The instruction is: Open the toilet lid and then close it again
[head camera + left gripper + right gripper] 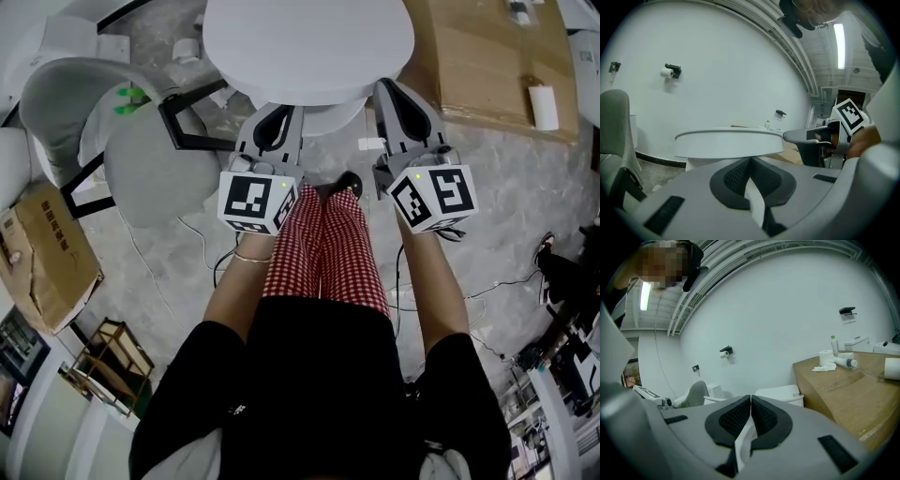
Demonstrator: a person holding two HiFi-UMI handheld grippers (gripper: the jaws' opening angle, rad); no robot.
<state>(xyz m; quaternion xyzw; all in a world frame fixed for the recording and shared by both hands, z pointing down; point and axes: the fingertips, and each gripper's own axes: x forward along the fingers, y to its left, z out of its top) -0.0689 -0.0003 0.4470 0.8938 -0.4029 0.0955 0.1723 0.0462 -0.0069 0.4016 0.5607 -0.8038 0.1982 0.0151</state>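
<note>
The white toilet lid [309,47] lies shut, a broad oval at the top of the head view. My left gripper [278,111] is shut with nothing in it, its tips at the lid's front rim. My right gripper [387,86] is shut and empty too, its tips at the rim's front right. In the left gripper view the shut lid [729,140] sits flat just beyond the closed left gripper [751,161], and the right gripper's body shows at the right. In the right gripper view the closed right gripper [751,399] hides most of the toilet [780,393].
A second toilet with a grey seat [155,169] stands to the left. A cardboard box [42,253] lies on the floor at far left. A brown counter [487,66] carries a paper roll [544,106]. Cables run over the floor beside the person's legs [323,248].
</note>
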